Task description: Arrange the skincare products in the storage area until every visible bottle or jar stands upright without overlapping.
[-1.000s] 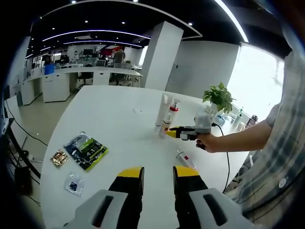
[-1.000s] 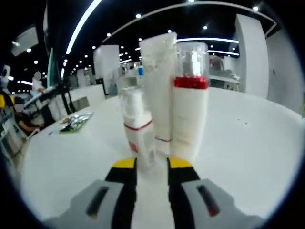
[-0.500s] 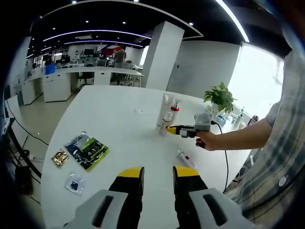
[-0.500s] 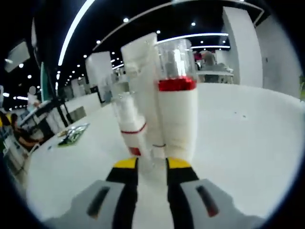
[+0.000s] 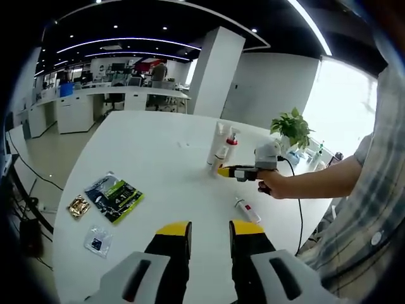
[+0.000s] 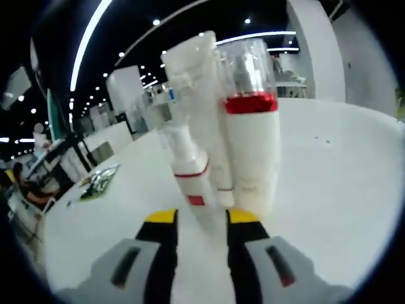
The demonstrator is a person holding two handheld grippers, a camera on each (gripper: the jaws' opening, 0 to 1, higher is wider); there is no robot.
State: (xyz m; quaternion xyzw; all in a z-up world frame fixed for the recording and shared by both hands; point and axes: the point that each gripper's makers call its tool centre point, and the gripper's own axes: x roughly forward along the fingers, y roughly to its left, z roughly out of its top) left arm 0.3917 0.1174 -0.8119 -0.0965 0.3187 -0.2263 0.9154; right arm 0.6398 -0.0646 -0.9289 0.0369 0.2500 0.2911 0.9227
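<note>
Standing between the right claw [image 6: 200, 218] tips: small bottle [image 6: 192, 178] (tilted).

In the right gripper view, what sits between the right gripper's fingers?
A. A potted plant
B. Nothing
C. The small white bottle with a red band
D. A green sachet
C: the small white bottle with a red band leans between the right gripper fingers, in front of the taller red-collared bottle.

left gripper [image 5: 210, 233]: grey, yellow tips; right gripper [image 6: 201, 218]: same; sleeve [image 5: 380, 152]: plaid
</note>
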